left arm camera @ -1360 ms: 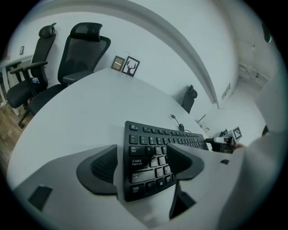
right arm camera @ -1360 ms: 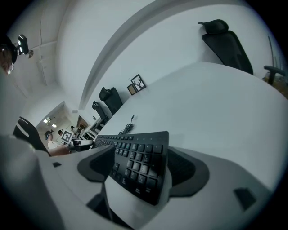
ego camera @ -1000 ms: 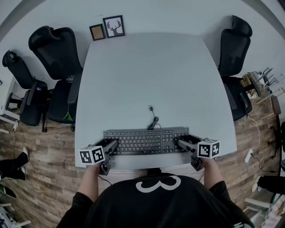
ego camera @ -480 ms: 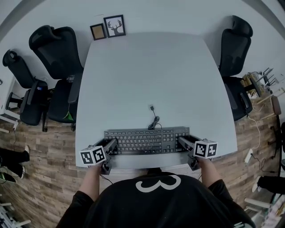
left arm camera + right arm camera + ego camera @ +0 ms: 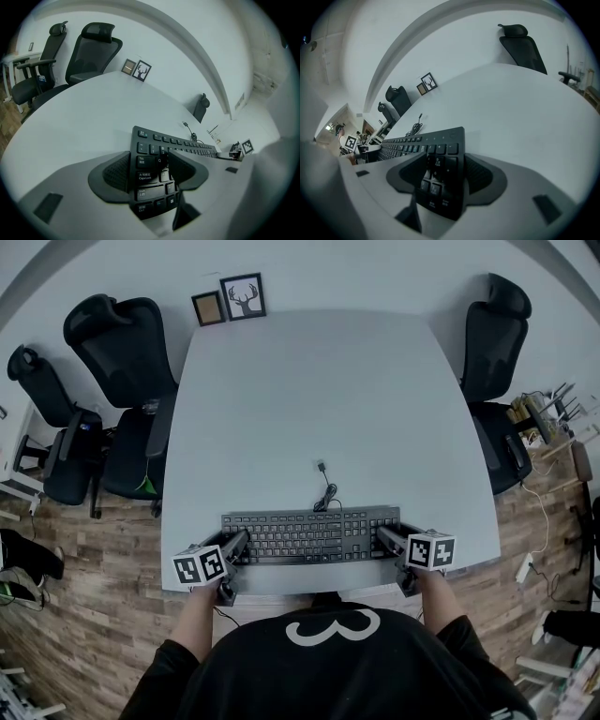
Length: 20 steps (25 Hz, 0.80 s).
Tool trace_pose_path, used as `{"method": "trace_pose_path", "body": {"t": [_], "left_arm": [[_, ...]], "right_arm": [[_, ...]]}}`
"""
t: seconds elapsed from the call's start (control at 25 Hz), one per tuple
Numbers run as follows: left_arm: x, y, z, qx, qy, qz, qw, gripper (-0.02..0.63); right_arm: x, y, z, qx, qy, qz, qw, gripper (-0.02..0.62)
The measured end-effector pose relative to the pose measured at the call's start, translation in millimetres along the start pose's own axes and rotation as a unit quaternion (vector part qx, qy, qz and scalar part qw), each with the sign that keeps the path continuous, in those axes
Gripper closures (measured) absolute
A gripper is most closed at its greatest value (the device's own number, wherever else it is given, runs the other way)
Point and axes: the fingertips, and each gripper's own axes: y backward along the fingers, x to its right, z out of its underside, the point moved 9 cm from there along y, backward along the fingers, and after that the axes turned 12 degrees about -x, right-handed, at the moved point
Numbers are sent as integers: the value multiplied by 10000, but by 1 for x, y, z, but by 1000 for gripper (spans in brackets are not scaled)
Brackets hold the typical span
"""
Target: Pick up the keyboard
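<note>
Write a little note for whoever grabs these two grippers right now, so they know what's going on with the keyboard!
Left gripper: its jaws have just been closing round the left end of the keyboard. The pads sit right at it, but I cannot tell if they press yet.
Right gripper: the same at the right end, also just closing.
Keyboard: lies near the front edge of the table, with its cable loose behind it.
Done: both grippers are placed at the ends.
Left: finish the squeeze, then probably lift both ends together, kept level.
</note>
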Motion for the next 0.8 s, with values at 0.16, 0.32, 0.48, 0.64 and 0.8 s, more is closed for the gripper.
{"method": "trace_pose_path", "body": {"t": [0.16, 0.32, 0.48, 0.64, 0.8], "left_arm": [[-2, 1, -1, 4, 13, -40, 10000, 345], [0, 0, 1, 24, 46, -20, 10000, 347], [2, -1, 3, 25, 40, 23, 10000, 347], [0, -1, 2, -2, 55, 32, 10000, 347], [-1, 3, 3, 21, 103, 43, 9999, 347]], "right_arm": [[3, -2, 2, -13, -58, -11, 10000, 342], [1, -2, 3, -14, -146, -78, 9999, 344], [-1, -1, 5, -56, -161, 12, 9999, 344], [-3, 1, 9, 45, -162, 6, 9999, 345], [-7, 5, 10, 174, -136, -20, 9998, 348]]}}
